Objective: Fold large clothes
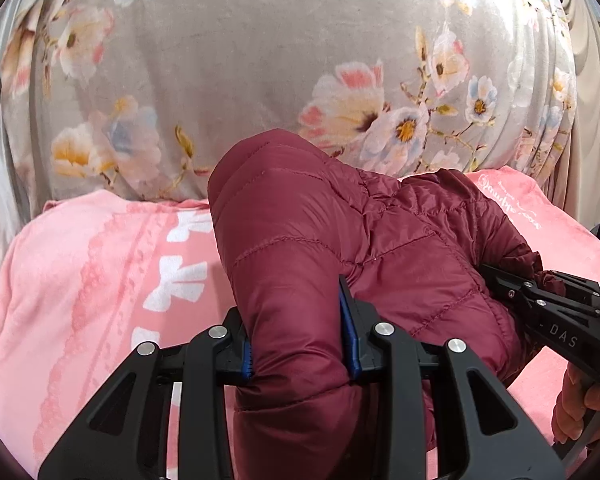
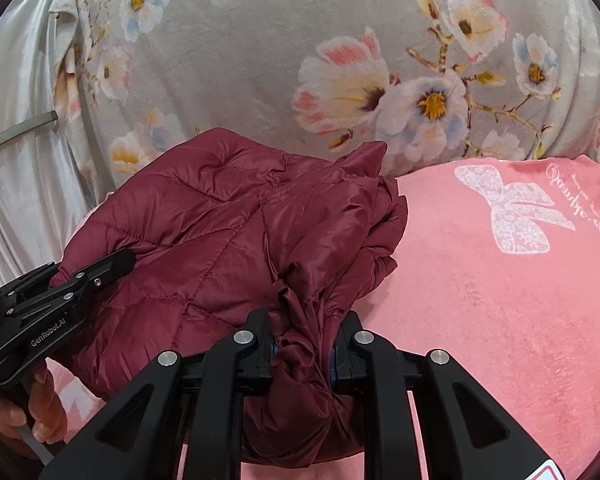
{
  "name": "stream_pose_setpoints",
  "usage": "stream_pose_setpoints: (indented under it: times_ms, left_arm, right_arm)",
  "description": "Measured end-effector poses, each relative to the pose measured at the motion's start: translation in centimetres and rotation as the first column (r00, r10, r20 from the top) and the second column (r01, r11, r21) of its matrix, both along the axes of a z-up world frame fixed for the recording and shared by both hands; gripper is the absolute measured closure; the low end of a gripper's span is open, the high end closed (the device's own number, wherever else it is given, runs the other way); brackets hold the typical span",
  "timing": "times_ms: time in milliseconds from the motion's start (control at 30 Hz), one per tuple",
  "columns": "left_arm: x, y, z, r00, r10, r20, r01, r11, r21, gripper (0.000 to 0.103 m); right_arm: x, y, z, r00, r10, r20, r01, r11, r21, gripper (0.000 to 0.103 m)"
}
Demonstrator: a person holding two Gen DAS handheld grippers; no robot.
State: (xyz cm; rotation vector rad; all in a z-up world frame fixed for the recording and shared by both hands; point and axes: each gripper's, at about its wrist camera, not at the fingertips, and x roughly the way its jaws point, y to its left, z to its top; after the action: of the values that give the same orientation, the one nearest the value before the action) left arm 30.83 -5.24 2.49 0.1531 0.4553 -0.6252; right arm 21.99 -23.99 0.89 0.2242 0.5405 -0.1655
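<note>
A maroon quilted puffer jacket (image 1: 340,248) lies bunched on a pink blanket (image 1: 80,280). My left gripper (image 1: 300,344) is shut on a thick padded fold of the jacket, its blue pads pressed into both sides. My right gripper (image 2: 303,350) is shut on a gathered, crumpled edge of the same jacket (image 2: 204,232). Each gripper shows in the other's view: the right gripper at the right edge of the left wrist view (image 1: 540,300), the left gripper at the left edge of the right wrist view (image 2: 80,280). Both grip the jacket's near side.
The pink blanket (image 2: 500,300) carries white bow prints (image 2: 512,212) and script lettering. Behind it hangs a grey floral fabric (image 2: 260,60). Pale satin cloth (image 2: 16,120) hangs at the left. A hand (image 2: 36,412) holds the left gripper's handle.
</note>
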Motion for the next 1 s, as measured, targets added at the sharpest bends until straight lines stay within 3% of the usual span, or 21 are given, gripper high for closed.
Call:
stream_pose_setpoints:
  times_ms: [367,633,833,933,1000]
  left_arm:
    - [2.4,0.7,-5.4,0.996,0.030,-0.078,-0.028,0.999,0.029,0.070]
    - [3.3,1.5,-7.9,0.992,0.049,-0.116,-0.047,0.999,0.020,0.063]
    - [4.0,1.8,-8.4,0.981,0.059,-0.184,-0.056,0.998,0.022,0.052]
    - [4.2,2.9,-8.1,0.962,0.102,-0.252,-0.098,0.995,0.027,0.032]
    - [3.1,4.1,-7.2,0.960,0.114,-0.255,-0.113,0.993,0.020,0.020]
  right_arm:
    - [2.3,0.9,-4.0,0.996,0.020,-0.084,-0.020,1.000,-0.002,0.087]
    - [2.6,0.7,-6.0,0.992,0.021,-0.125,-0.020,1.000,0.014,0.085]
    - [2.9,-0.4,-6.6,0.984,0.036,-0.174,-0.022,0.997,0.078,0.071]
    - [2.2,-1.1,-5.9,0.978,0.048,-0.204,-0.025,0.993,0.113,0.063]
    - [1.0,-1.7,-5.0,0.978,0.046,-0.204,-0.015,0.989,0.148,0.061]
